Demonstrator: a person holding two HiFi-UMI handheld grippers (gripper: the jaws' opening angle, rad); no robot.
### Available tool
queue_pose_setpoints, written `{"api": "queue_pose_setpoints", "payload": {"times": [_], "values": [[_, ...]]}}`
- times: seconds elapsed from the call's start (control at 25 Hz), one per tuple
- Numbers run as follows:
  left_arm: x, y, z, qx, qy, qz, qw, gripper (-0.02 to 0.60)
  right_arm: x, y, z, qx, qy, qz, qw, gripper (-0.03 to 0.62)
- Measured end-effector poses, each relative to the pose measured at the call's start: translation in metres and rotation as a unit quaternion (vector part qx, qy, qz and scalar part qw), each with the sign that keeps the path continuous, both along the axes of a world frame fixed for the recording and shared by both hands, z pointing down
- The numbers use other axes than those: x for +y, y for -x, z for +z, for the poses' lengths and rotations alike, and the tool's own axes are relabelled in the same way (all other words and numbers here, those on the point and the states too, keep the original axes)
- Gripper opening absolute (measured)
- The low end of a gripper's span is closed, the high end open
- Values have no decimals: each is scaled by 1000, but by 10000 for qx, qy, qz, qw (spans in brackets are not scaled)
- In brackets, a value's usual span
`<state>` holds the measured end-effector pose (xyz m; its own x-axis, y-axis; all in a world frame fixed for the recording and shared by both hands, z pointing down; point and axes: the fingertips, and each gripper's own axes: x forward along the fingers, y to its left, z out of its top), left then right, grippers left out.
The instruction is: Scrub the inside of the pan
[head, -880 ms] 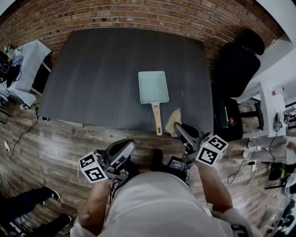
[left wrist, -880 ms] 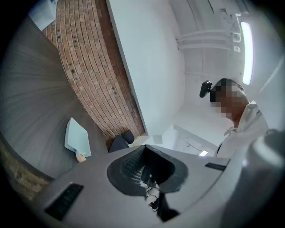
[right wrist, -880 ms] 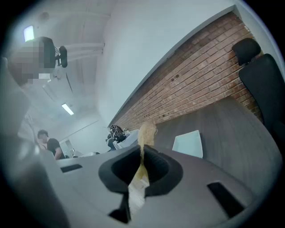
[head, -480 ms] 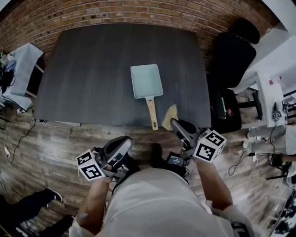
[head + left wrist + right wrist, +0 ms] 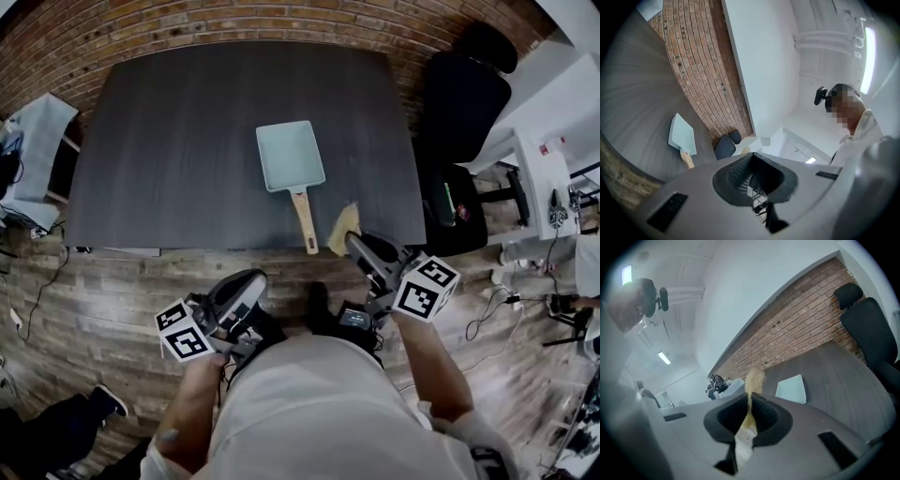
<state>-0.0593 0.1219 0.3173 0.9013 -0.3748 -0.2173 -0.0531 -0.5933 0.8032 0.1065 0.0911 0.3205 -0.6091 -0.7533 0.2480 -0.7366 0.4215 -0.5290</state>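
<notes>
Pan [image 5: 291, 155] has drifted up and left in the head view since a second ago; it lies mid-table [image 5: 169, 141], handle toward the person.
Right gripper [image 5: 356, 244] hovers at the near edge beside that handle; only its own view shows the jaws clamped on a tan sponge [image 5: 343, 230]. Left gripper [image 5: 251, 281], off the table, shows closed, empty jaws in its view.

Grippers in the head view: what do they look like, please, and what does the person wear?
The left gripper and the right gripper look alike: grey moulded bodies with dark, ribbed fingers. Each carries a white cube printed with black square markers. The person wears a light top; the forearms are uncovered.
</notes>
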Motion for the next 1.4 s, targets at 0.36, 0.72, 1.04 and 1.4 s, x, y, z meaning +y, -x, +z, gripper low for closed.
{"api": "queue_pose_setpoints", "payload": {"times": [0.36, 0.72, 1.04, 1.4], "values": [[1, 9, 2, -134, -120, 29, 9998, 11, 8, 3, 2, -45, 40, 221, 9997, 32], [4, 22, 0, -177, -188, 77, 9996, 74, 13, 15, -2, -47, -23, 316, 9995, 32], [8, 38, 10, -215, -100, 122, 9996, 114, 19, 27, 4, 32, 1, 433, 9991, 32], [7, 23, 25, -182, 140, 303, 9993, 141, 13, 17, 16, 708, 109, 368, 9968, 32]]}}
